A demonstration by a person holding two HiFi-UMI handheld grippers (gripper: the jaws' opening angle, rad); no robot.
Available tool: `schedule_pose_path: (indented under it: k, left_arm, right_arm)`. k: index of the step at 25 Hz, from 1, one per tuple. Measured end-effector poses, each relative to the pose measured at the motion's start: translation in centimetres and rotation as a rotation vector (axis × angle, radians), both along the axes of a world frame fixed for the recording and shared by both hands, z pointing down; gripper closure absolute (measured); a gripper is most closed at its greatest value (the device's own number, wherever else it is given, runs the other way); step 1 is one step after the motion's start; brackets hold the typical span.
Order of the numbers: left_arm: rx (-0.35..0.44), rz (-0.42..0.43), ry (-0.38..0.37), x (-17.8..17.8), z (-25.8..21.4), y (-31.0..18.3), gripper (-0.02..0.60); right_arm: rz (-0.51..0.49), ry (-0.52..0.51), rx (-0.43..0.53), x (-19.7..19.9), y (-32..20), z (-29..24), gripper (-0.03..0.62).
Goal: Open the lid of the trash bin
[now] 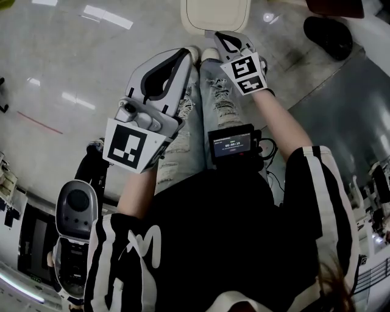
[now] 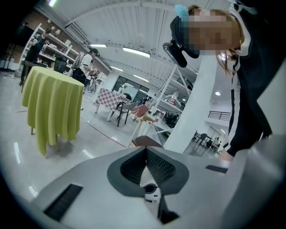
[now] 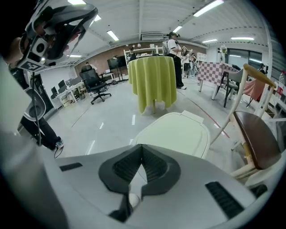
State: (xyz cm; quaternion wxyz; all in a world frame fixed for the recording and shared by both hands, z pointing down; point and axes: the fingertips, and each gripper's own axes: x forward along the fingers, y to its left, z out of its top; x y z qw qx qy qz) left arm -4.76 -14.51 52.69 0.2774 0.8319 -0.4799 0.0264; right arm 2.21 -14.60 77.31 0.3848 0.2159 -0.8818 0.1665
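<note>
The trash bin's cream lid (image 1: 214,15) lies closed on the floor just ahead of the person's feet. In the right gripper view the lid (image 3: 178,132) lies flat right beyond the jaws. My right gripper (image 1: 226,38) hangs just short of the lid's near edge, shut with nothing between its jaws (image 3: 142,145). My left gripper (image 1: 186,53) is held beside it, a little lower left and apart from the bin, also shut and empty (image 2: 146,148). The left gripper view looks across the room and shows no bin.
A round table under a yellow cloth (image 3: 153,80) stands behind the bin. A wooden chair (image 3: 254,134) is close on the bin's right. Another person's black shoe (image 1: 329,36) rests at the upper right. A small screen device (image 1: 231,146) hangs at the waist.
</note>
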Motion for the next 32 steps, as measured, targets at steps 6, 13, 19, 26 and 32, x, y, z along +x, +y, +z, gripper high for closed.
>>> schedule_pose_path:
  k: [6,13,19,26,32]
  left_arm:
    - [-0.006,0.012,0.012,0.6,0.3,0.0,0.574]
    - [-0.01,0.025,0.029,1.5,0.8,0.0,0.574]
    - [-0.027,0.046,0.016,1.9,1.5,0.3,0.574]
    - [-0.034,0.06,0.025,2.7,2.0,0.4,0.574]
    - [-0.039,0.077,0.027,3.1,2.0,0.4,0.574]
  right_arm:
    - [-0.01,0.047,-0.012,0.8,0.5,1.7,0.59]
    - [-0.054,0.103,-0.03,1.6,1.6,4.1,0.589]
    - [-0.072,0.139,-0.035,2.5,2.0,5.4,0.59]
    - [-0.043,0.229,-0.069,4.2,2.1,7.8,0.589]
    - [-0.029,0.232,-0.063,4.9,2.1,7.8,0.589]
